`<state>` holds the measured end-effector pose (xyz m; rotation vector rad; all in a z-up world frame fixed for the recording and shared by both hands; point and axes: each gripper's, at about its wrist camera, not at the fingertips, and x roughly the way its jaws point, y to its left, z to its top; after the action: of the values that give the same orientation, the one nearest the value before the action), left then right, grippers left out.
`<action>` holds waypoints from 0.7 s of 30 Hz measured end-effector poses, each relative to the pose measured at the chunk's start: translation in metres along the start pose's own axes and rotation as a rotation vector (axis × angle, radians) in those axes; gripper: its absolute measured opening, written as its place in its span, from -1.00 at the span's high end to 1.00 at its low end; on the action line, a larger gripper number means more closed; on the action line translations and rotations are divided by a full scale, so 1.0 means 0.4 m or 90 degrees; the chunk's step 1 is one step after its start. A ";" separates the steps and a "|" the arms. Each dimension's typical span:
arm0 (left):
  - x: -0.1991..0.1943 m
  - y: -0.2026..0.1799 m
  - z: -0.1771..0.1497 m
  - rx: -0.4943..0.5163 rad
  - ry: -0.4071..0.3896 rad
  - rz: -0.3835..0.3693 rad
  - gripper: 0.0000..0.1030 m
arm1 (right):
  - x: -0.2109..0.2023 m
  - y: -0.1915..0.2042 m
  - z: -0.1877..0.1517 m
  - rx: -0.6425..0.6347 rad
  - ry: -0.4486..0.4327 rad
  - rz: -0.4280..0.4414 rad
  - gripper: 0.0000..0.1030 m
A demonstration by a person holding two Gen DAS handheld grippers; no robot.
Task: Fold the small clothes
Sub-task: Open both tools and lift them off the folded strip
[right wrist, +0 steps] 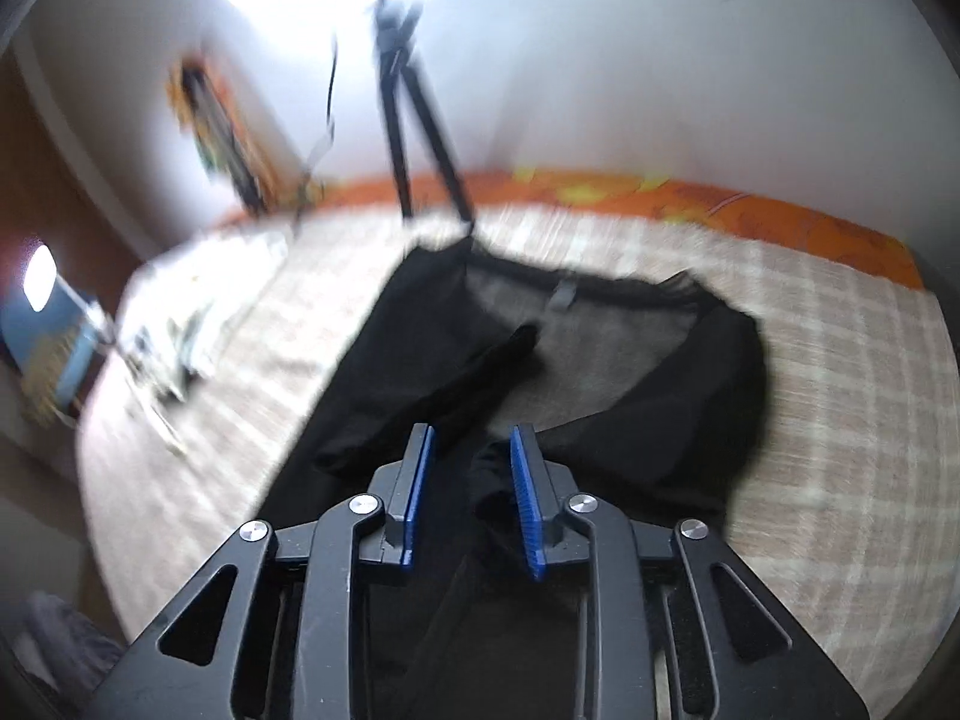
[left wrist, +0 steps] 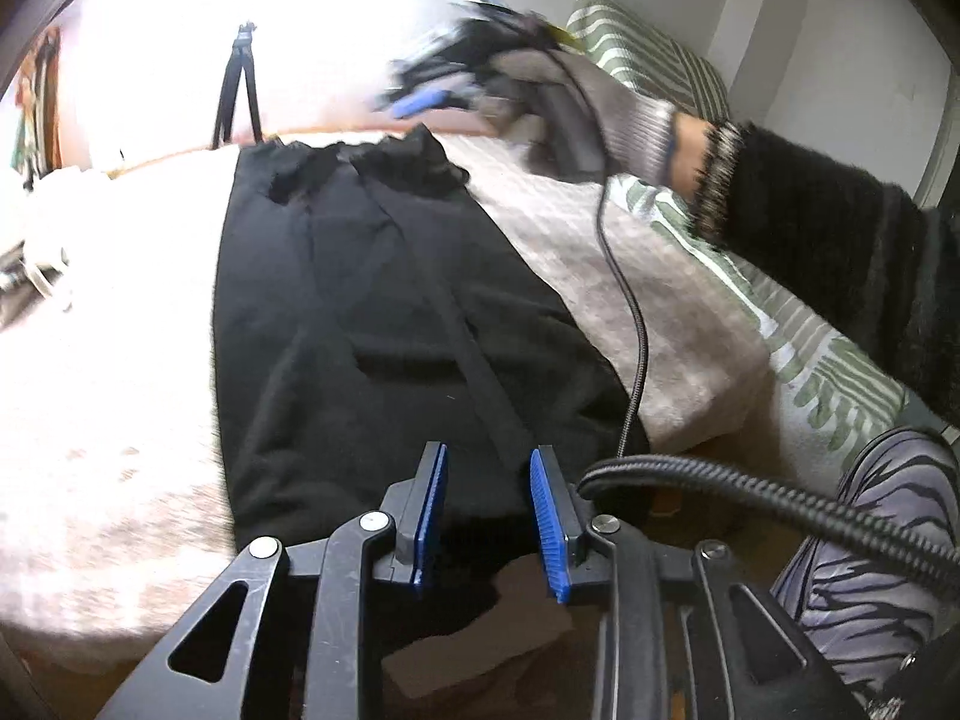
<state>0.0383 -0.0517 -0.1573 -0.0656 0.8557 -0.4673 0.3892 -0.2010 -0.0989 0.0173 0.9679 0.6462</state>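
A black garment lies lengthwise on the beige blanket, its far end rumpled. My left gripper is open and empty above the garment's near hem. In the left wrist view the right gripper is blurred, held in a gloved hand above the garment's far end. In the right wrist view my right gripper is open above the garment, whose far edge is turned up and shows a mesh lining. Nothing is between its pads.
A black tripod stands beyond the bed's far edge; it also shows in the right wrist view. Green striped bedding lies at the right. A braided cable hangs across the garment's right side. White clutter lies at left.
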 end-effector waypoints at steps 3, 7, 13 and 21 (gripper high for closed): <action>-0.018 0.018 0.006 0.003 -0.006 0.015 0.45 | -0.063 -0.091 0.002 0.071 -0.044 -0.035 0.48; -0.026 0.040 0.017 -0.005 -0.015 0.024 0.45 | -0.064 -0.215 0.001 0.169 -0.030 -0.068 0.18; -0.014 0.061 0.021 -0.018 -0.011 0.026 0.45 | 0.022 -0.244 -0.018 0.192 0.032 -0.074 0.06; 0.004 0.073 0.020 -0.020 -0.003 0.012 0.46 | 0.040 -0.193 -0.044 0.123 0.075 -0.068 0.92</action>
<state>0.0560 -0.0272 -0.1602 -0.0881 0.8589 -0.4357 0.4207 -0.2602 -0.1438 0.0981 1.1350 0.4577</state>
